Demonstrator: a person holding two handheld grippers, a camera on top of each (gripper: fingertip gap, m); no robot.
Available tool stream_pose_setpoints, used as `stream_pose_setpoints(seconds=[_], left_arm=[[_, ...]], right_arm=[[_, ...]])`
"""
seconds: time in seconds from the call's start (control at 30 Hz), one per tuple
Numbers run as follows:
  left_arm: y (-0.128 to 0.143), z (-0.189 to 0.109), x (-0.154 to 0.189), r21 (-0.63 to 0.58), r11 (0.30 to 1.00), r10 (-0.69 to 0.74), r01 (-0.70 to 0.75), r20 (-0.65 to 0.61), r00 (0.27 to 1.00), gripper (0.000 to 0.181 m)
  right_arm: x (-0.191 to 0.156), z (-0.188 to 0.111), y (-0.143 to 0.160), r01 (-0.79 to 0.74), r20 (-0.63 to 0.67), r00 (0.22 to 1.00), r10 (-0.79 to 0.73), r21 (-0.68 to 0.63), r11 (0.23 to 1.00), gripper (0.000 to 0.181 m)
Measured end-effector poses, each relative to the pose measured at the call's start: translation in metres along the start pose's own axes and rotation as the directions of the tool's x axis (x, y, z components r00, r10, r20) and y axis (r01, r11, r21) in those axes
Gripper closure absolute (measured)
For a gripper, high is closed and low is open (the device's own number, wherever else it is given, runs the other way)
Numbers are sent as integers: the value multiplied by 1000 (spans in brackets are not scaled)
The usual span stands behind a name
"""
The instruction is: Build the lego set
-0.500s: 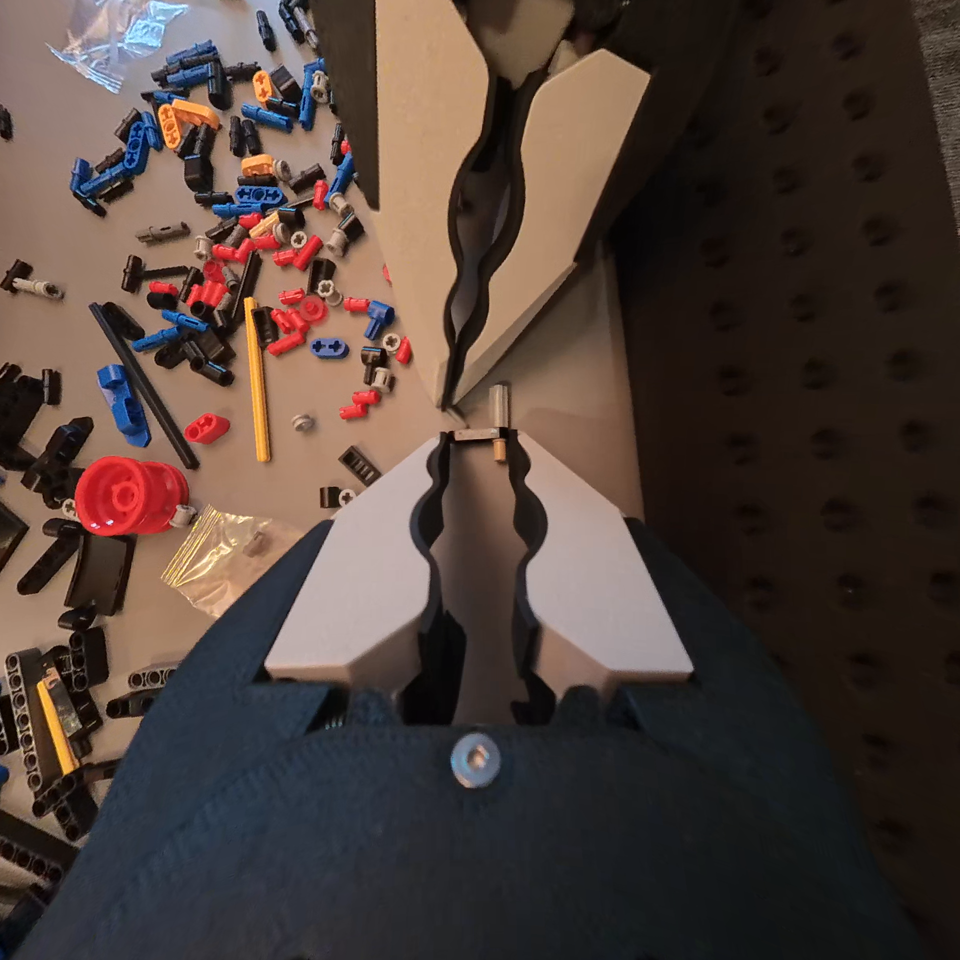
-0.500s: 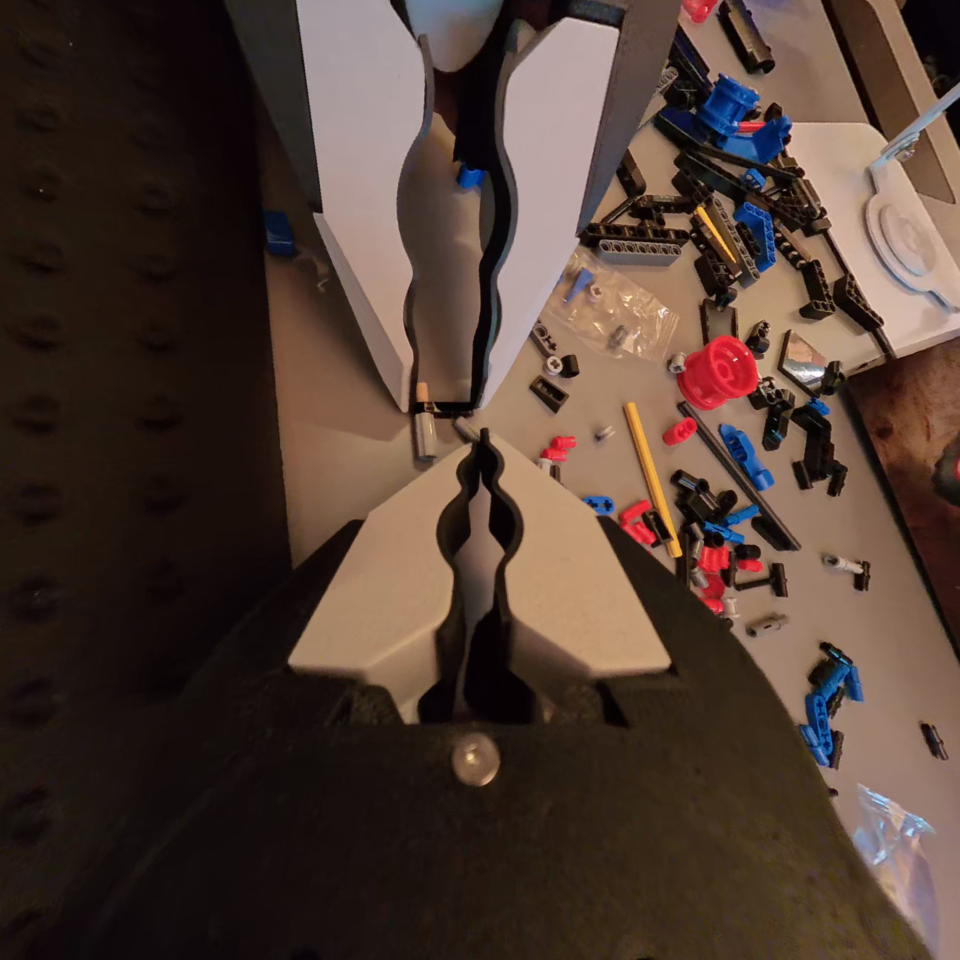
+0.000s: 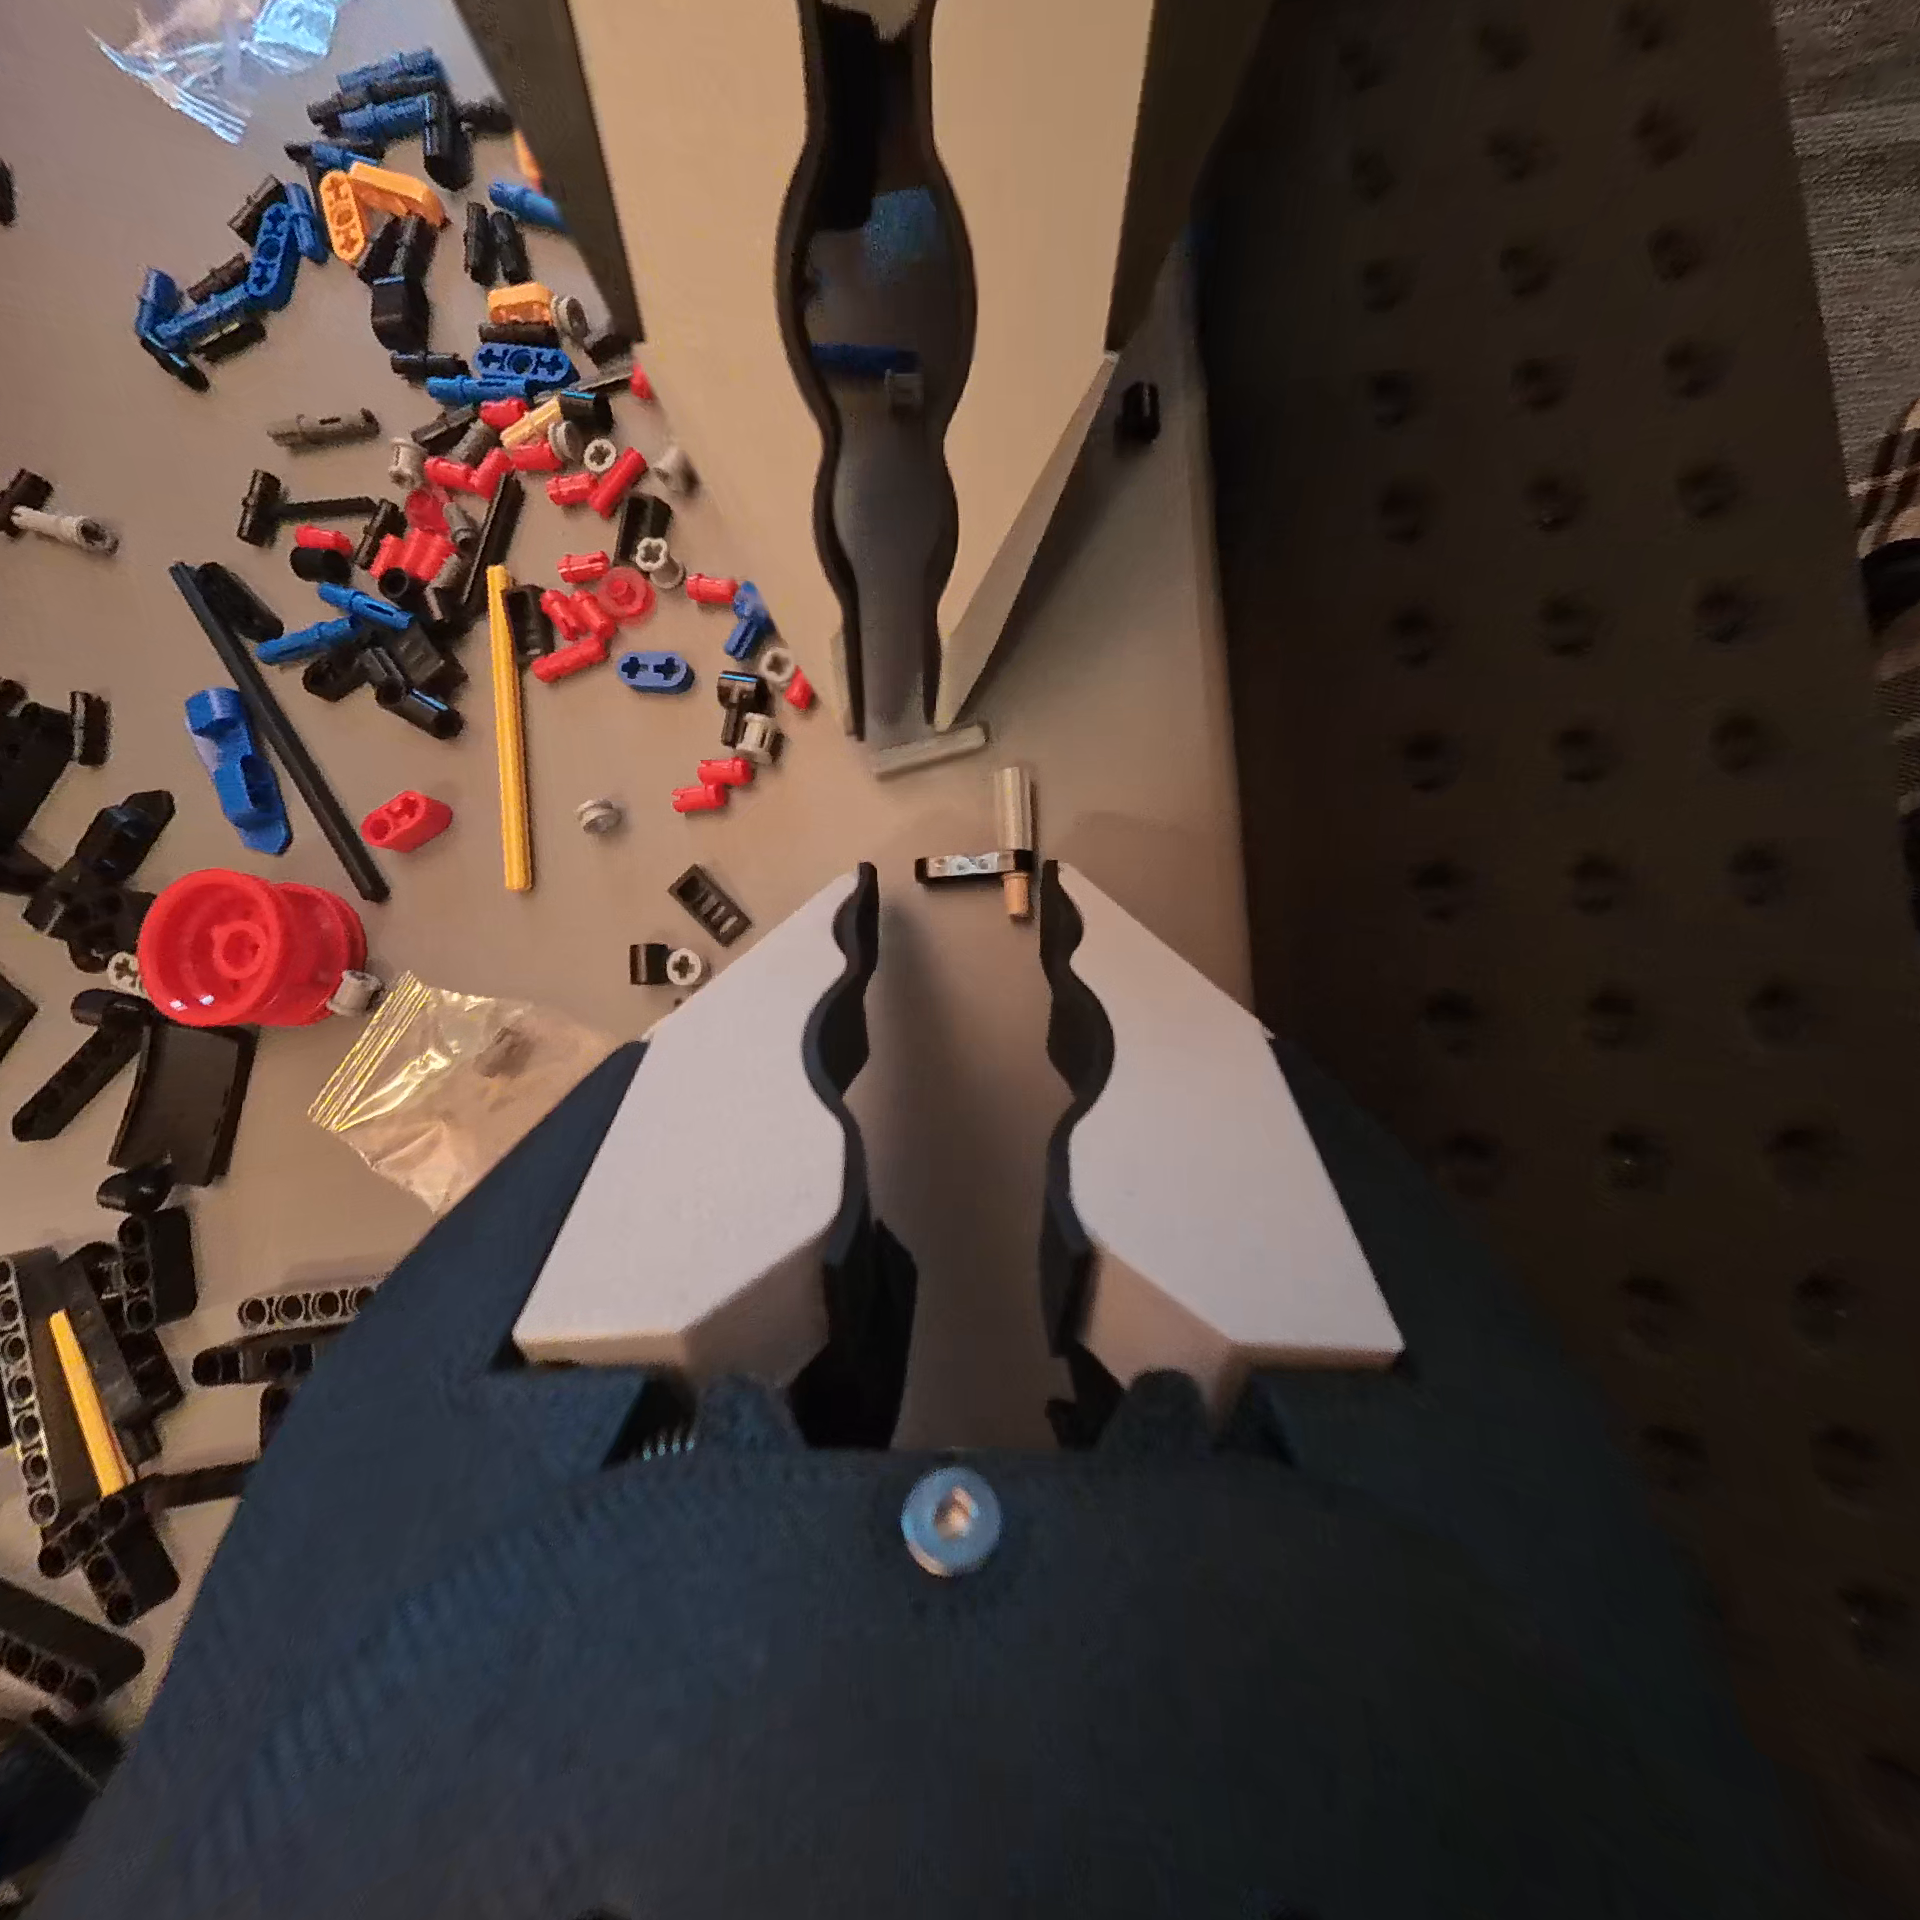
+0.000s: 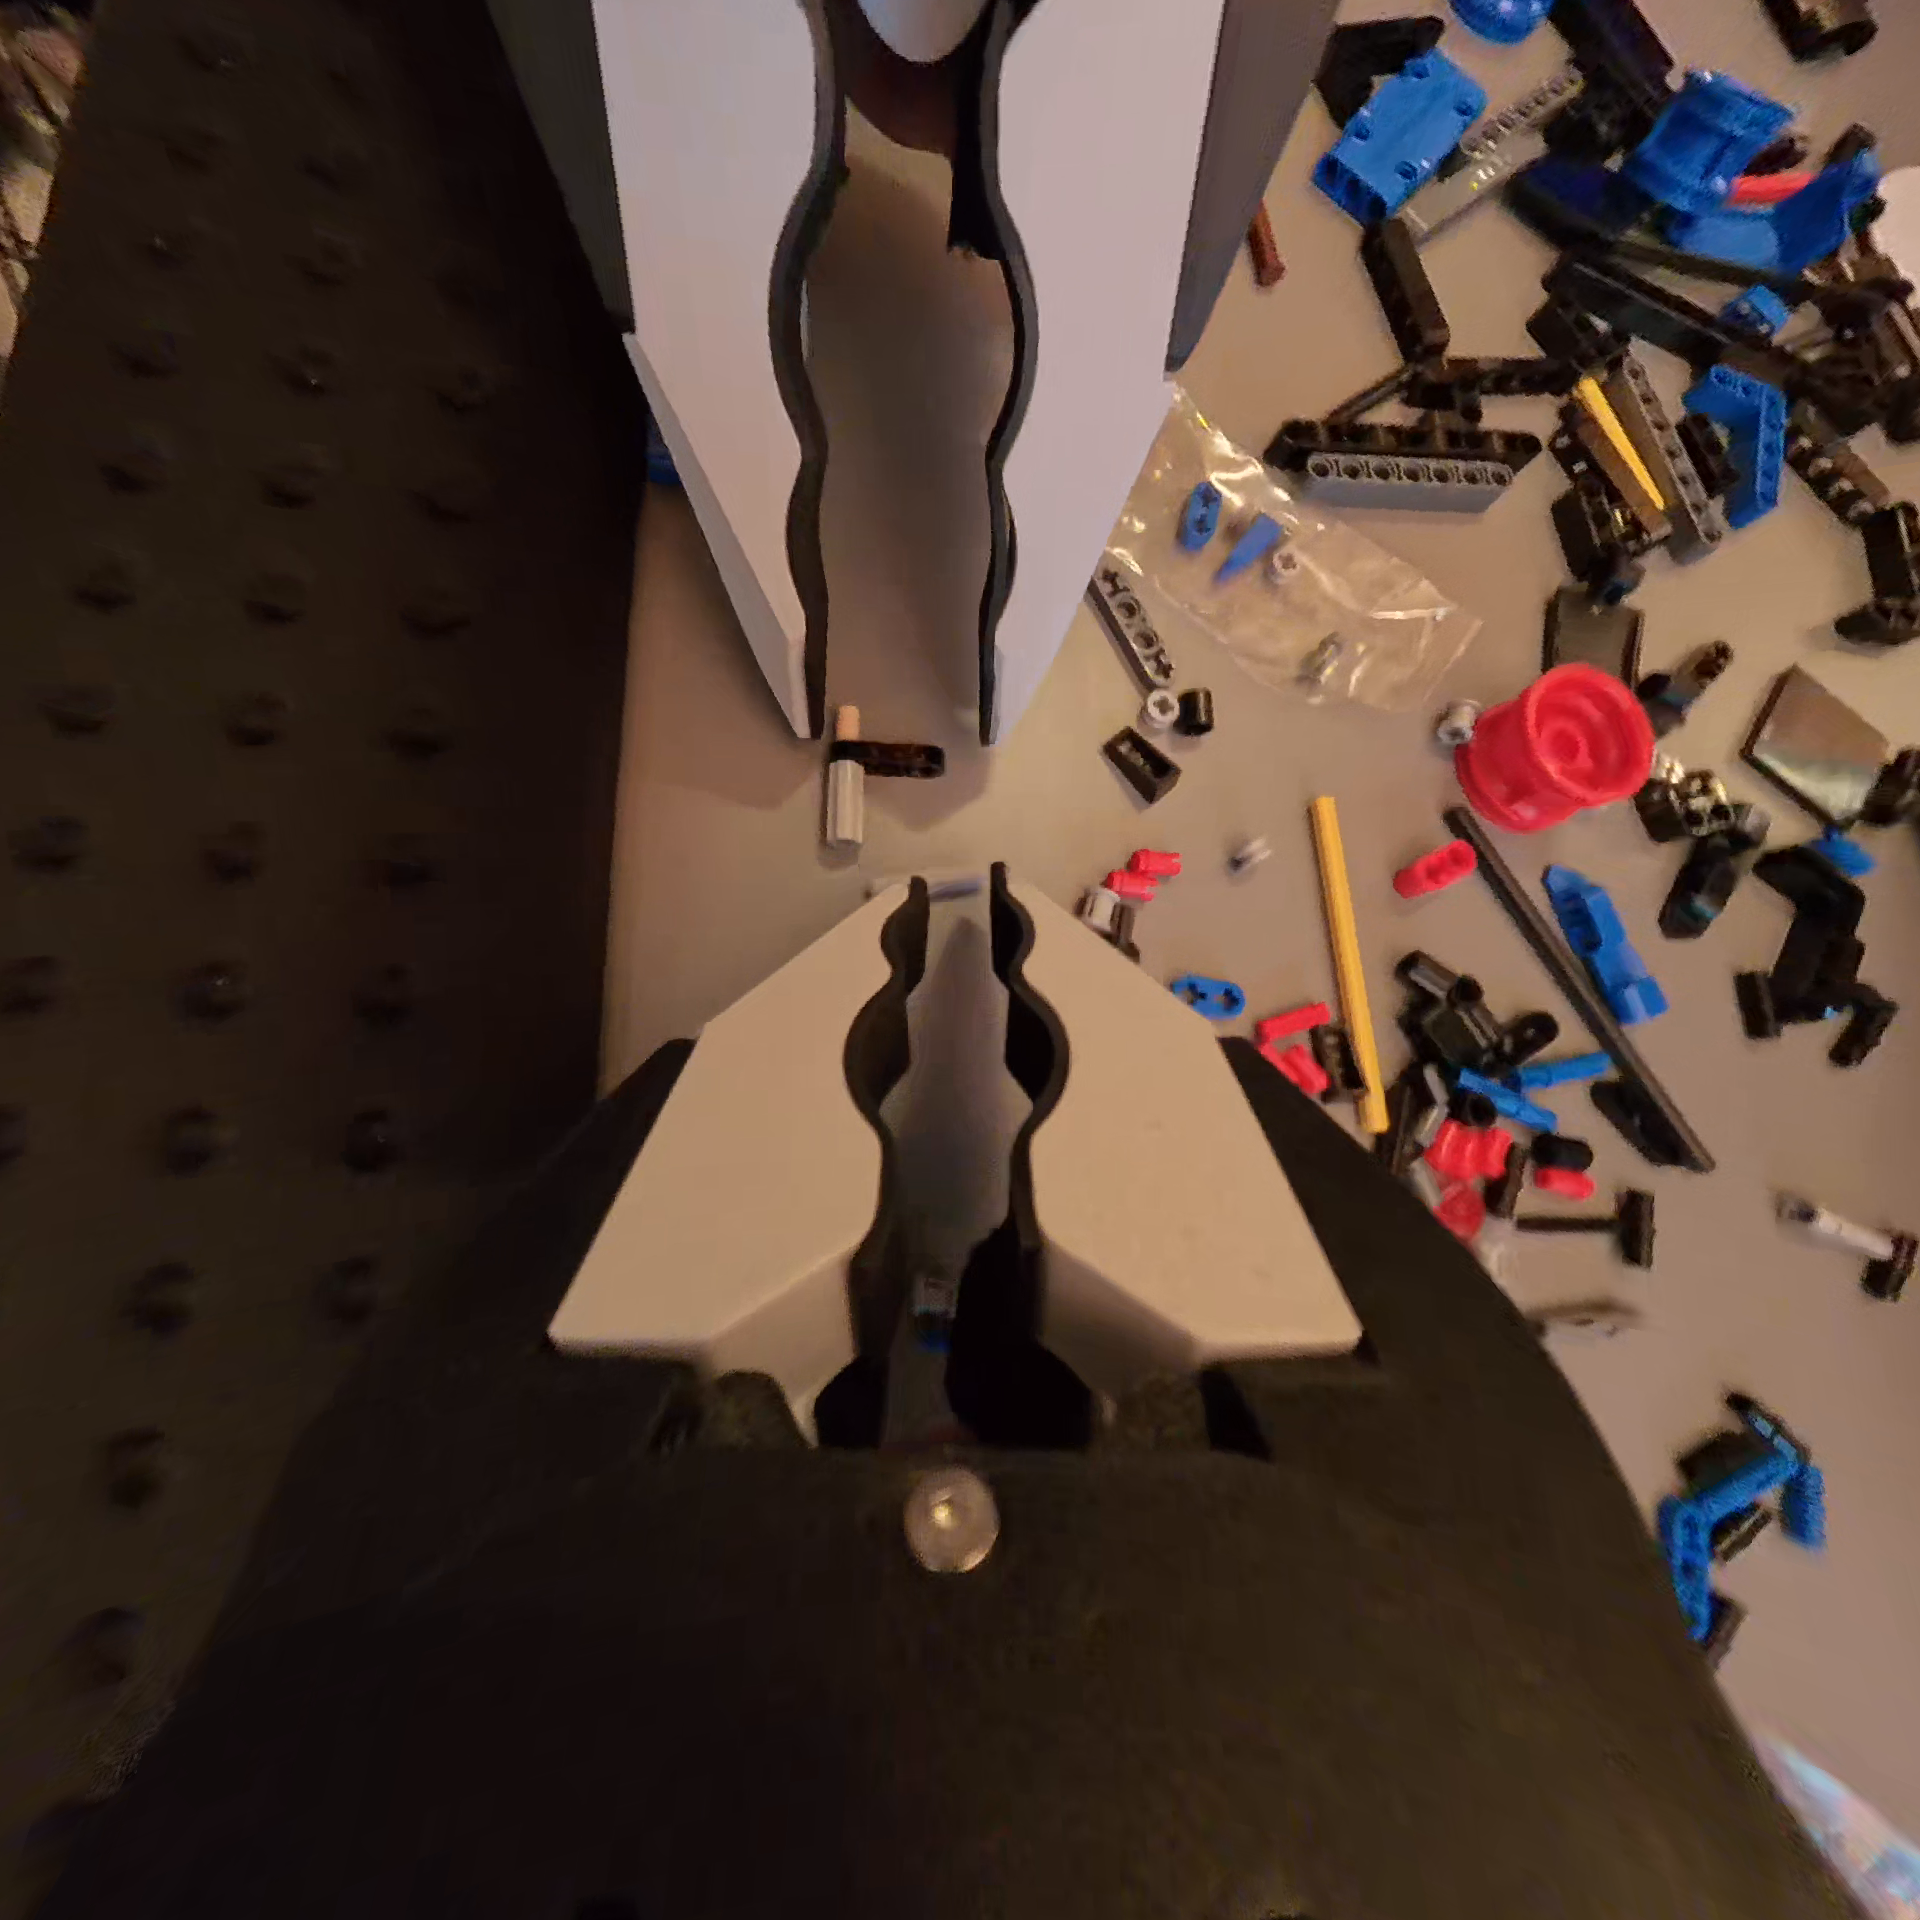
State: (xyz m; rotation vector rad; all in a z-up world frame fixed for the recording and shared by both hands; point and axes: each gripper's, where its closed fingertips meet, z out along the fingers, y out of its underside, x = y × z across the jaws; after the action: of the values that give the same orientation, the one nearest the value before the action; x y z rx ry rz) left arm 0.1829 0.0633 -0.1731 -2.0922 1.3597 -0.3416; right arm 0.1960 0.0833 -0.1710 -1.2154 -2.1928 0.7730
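Left tool [image 3: 956, 894]: jaws now spread wide, empty; half a second ago they pinched the small black liftarm with grey-and-tan pin [image 3: 982, 864], which now lies free on the grey tabletop [image 3: 1143, 727] just ahead of the tips. Right tool [image 4: 954, 891]: jaws slightly parted, apparently holding a thin grey axle [image 3: 928, 750] crosswise, drawn back from the liftarm. Judgement: sub-assembly released, likely for regrasping. Loose red, blue and black pieces [image 3: 499, 540] lie leftward.

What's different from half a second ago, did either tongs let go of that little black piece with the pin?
Yes. The left tongs opened and released the black piece with the pin, which now lies free on the table. The right tongs opened slightly and pulled away from it; a grey bar sits at their tips. The loose parts, like the red wheel, have not moved.
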Motion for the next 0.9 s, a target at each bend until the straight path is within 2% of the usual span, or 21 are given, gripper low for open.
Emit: stream_pose_setpoints(seconds=[0.13,0.27,0.43,0.57,0.7,0.9], left_arm=[[2,0,4,-15,1000,-4,4,-8,1000,153],[2,0,6,-8,1000,-16,16,-3,1000,153],[2,-1,4,0,1000,-27,27,11,1000,153],[4,3,3,-12,1000,-26,26,11,1000,153],[2,4,5,-6,1000,-30,31,10,999,157],[2,5,5,1,999,-47,47,5,999,160]], right_arm=[[-5,4,-4,129,78,989,-125,-41,991,165],[-1,0,-3,134,121,985,-125,-69,989,165],[0,-14,2,16,57,998,-11,-95,995,158],[1,-11,13,-76,-6,997,76,-110,991,167],[1,-1,13,-147,-10,989,147,-78,986,177],[-1,2,10,-162,12,986,163,-59,985,179]])
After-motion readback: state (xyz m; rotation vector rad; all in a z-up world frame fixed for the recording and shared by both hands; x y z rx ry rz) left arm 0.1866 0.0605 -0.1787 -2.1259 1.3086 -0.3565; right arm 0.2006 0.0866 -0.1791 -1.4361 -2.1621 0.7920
